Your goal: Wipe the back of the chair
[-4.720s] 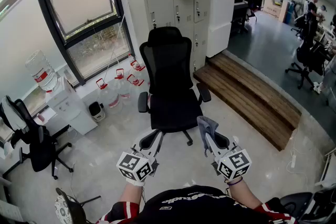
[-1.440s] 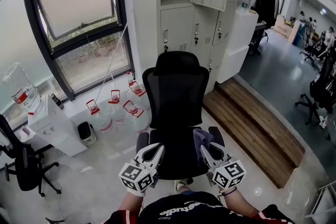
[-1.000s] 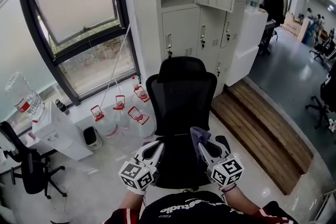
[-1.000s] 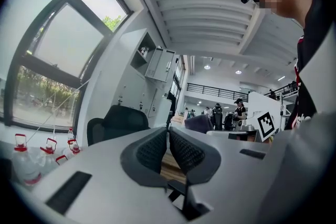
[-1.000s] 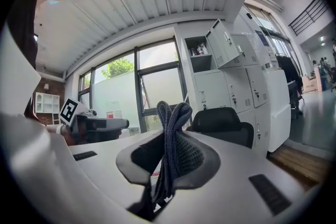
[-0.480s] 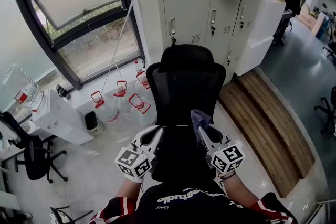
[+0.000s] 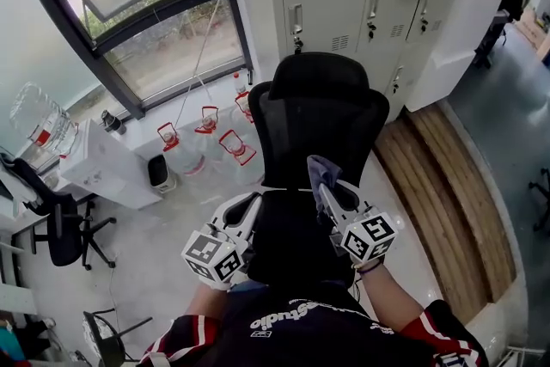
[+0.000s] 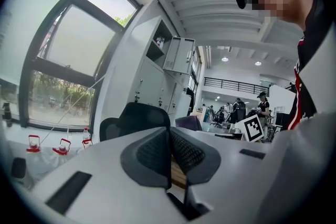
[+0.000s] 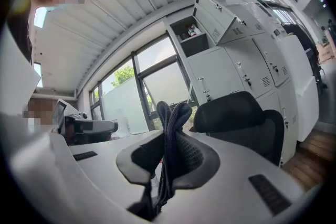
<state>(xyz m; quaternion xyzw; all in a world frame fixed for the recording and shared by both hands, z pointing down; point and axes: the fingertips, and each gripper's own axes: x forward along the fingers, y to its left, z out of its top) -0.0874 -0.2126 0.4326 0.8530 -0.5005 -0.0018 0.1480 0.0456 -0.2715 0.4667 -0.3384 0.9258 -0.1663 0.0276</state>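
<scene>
Right gripper point(image 7: 325, 192) clamped on dark cloth point(image 7: 319, 170). Left gripper point(image 7: 247, 206) jaws together, empty. Chair backrest point(image 7: 322, 120) upright, just beyond cloth on far side; right gripper nearer.

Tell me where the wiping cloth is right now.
In the head view the cloth sits just right of centre, clamped in the right hand-held gripper, near the lower backrest of the black chair.

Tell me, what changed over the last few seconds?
The person walked up to the black office chair. It was well ahead, and now it stands close in front, filling the middle of the head view. Unchanged: the right hand-held gripper still pinches the grey cloth. The left hand-held gripper is shut and empty.
</scene>
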